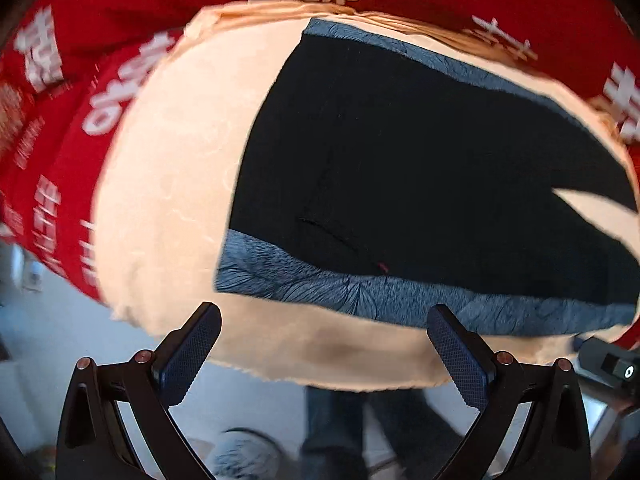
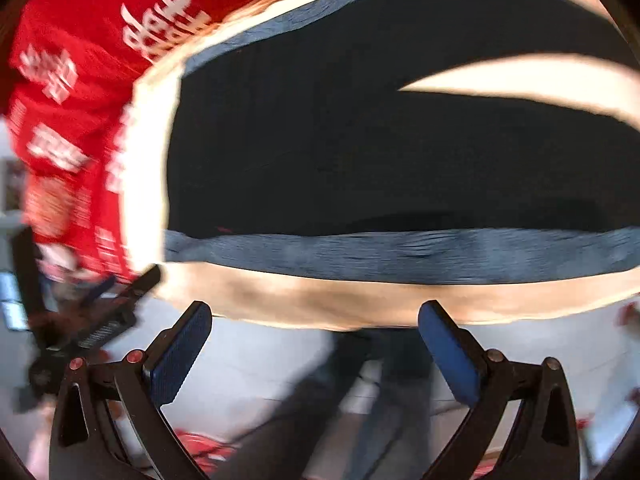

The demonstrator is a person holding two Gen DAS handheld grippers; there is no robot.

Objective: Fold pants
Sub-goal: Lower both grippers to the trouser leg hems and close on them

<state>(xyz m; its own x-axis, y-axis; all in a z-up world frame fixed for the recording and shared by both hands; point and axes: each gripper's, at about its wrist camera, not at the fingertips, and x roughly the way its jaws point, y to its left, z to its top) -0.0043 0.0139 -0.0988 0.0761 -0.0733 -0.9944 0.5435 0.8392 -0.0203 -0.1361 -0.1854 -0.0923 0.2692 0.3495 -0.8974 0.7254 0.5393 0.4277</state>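
Left wrist view: left gripper spread wide, holding nothing, poised off the near edge of a cream cloth. One pair of pants, black with blue side bands, laid flat on the cloth from 11 to 3 o'clock; waist end toward 9, legs parting at 3 with a cream wedge between. Red cloth with white print beyond, from 8 round to 1. Tip of the right gripper's body at 4. A person's legs below at 6, blurred.

Right wrist view: right gripper likewise fully open and empty, just short of the cream cloth's edge. Same pants filling 10 to 3, blue band nearest. Left gripper seen at 8, blurred.

Judged step: approach before the first fold, nothing grasped yet. Next move likely calls for lowering each claw onto the near blue band, pinching both layers, then lifting together toward 12.

Count: one pants, two grippers, two cloths.
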